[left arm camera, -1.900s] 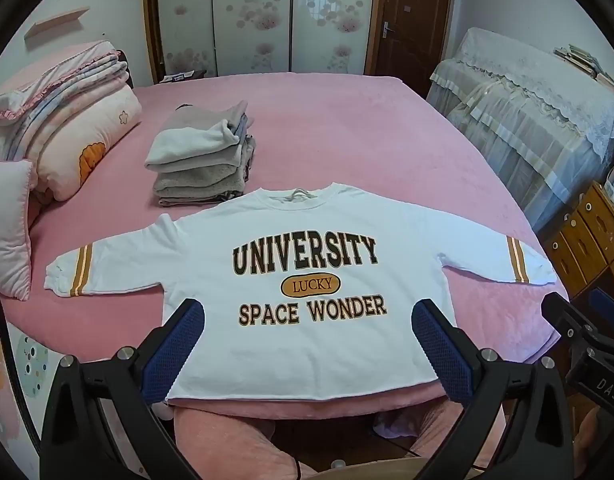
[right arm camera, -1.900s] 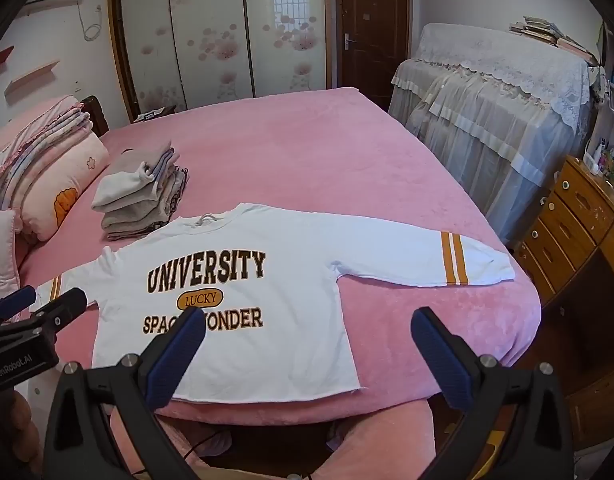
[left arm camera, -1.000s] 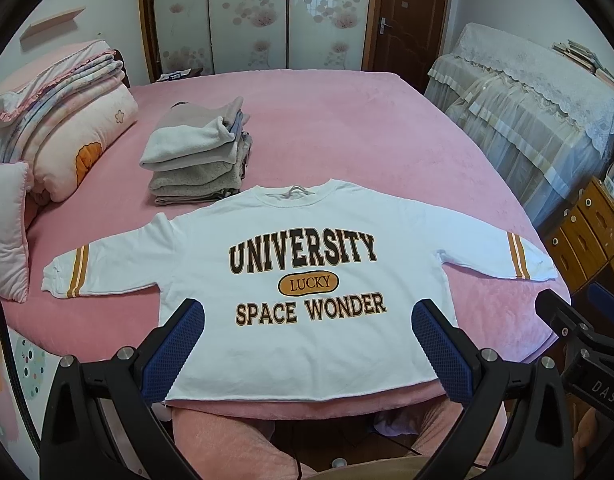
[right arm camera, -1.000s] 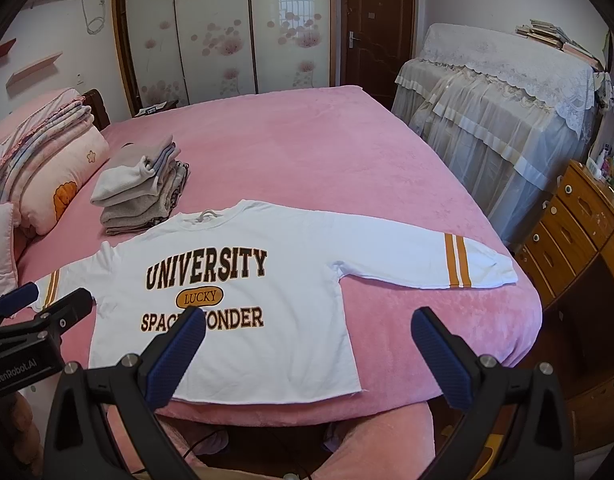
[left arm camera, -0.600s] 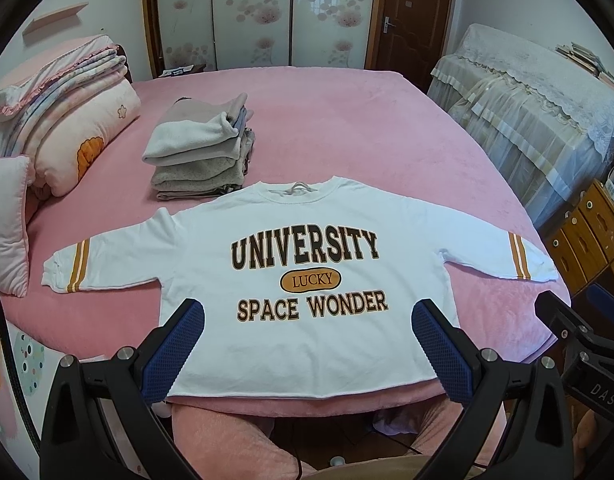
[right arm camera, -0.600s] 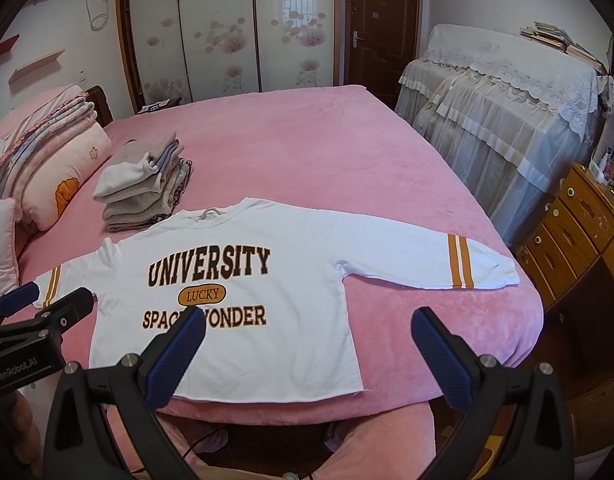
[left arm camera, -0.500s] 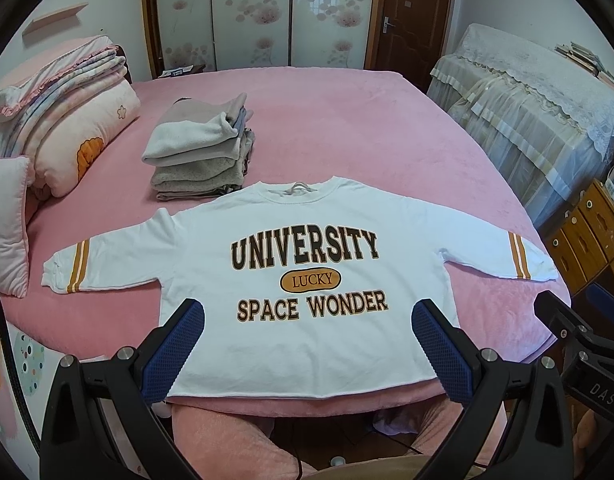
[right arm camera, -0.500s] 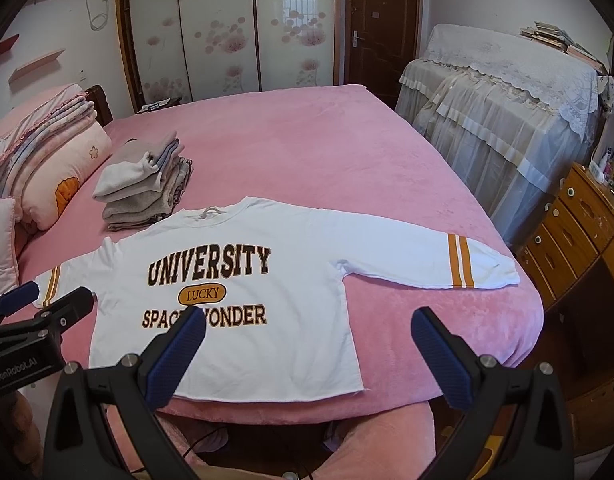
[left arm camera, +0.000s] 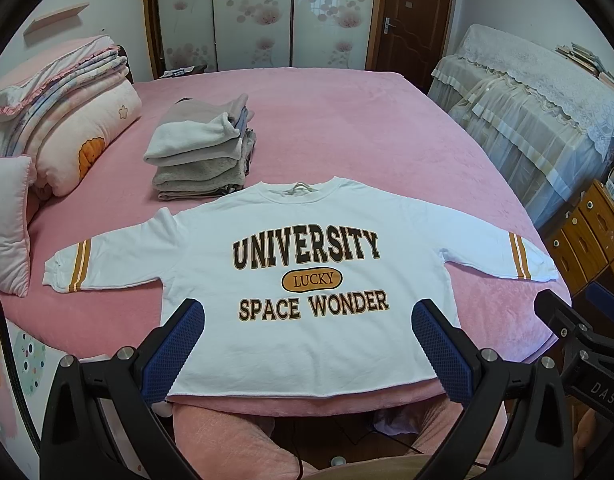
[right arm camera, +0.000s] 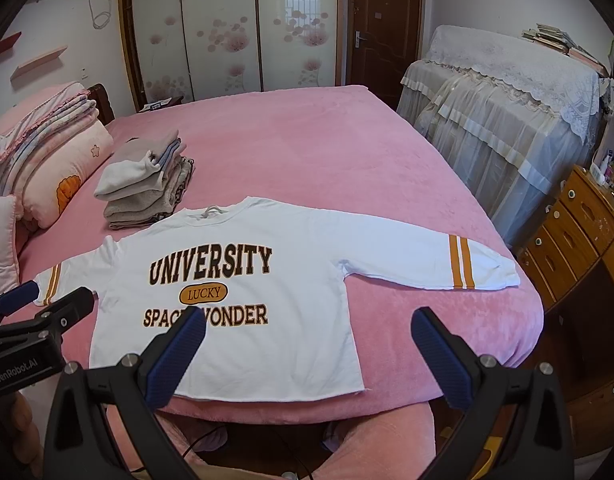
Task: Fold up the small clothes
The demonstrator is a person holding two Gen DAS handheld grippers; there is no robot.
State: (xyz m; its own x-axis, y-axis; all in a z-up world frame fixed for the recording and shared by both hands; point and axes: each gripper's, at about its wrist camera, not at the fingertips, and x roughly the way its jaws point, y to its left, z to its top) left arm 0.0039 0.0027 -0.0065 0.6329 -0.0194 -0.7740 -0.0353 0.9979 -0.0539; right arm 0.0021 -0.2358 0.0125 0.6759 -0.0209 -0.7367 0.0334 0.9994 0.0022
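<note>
A white sweatshirt [left arm camera: 307, 344] printed "UNIVERSITY LUCKY SPACE WONDER" lies flat and face up on the pink bed [left arm camera: 347, 120], both sleeves spread out, its hem at the near edge. The same sweatshirt [right arm camera: 235, 344] fills the left half of the right wrist view, its striped right cuff [right arm camera: 463, 266] reaching toward the bed's right edge. My left gripper [left arm camera: 307, 338] hovers open over the lower hem, holding nothing. My right gripper [right arm camera: 307, 342] is open too, above the hem's right corner, empty. The left gripper's body [right arm camera: 31, 320] shows at the left of the right wrist view.
A stack of folded grey clothes [left arm camera: 203, 152] sits behind the sweatshirt's left shoulder. Pillows and folded quilts [left arm camera: 55, 128] lie at the bed's left. A lace-covered cabinet [right arm camera: 507, 96] and wooden drawers [right arm camera: 579, 232] stand to the right. The far half of the bed is bare pink blanket.
Both cameras have shifted very slightly; the sweatshirt sits a touch lower in view than a second ago. The cloth has not moved and both grippers stay open.
</note>
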